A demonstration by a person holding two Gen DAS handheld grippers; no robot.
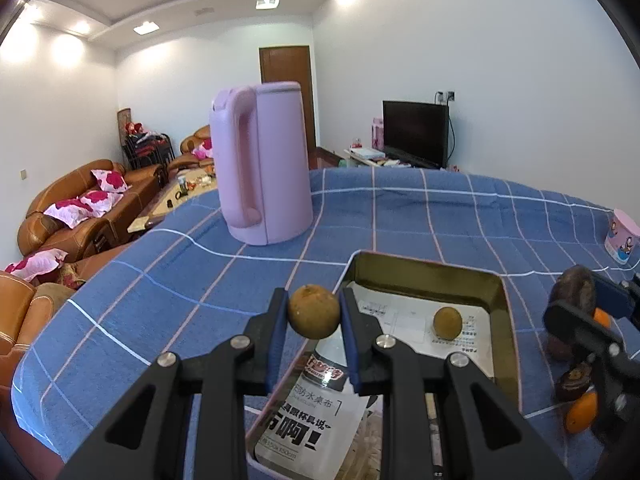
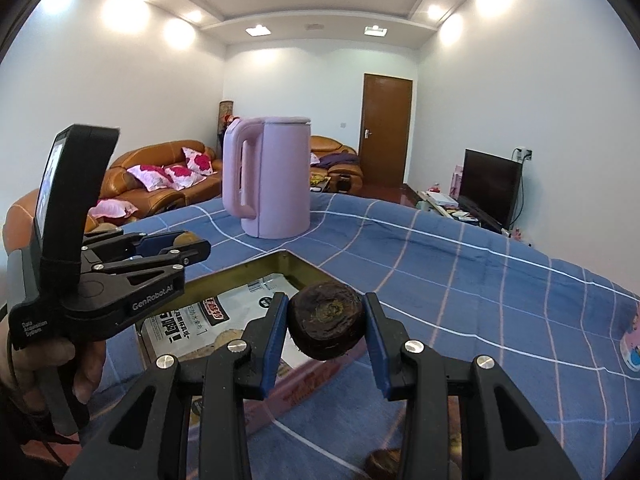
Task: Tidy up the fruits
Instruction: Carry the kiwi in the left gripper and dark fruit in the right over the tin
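My left gripper pinches a round, dull yellow-brown fruit between its blue pads, over the tin's near-left edge. My right gripper clamps a dark, wrinkled, flattened fruit above the tin's right edge. Another small fruit lies on paper inside.

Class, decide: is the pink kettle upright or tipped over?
Upright: the pink kettle stands on its base on the blue checked cloth, lid on top.
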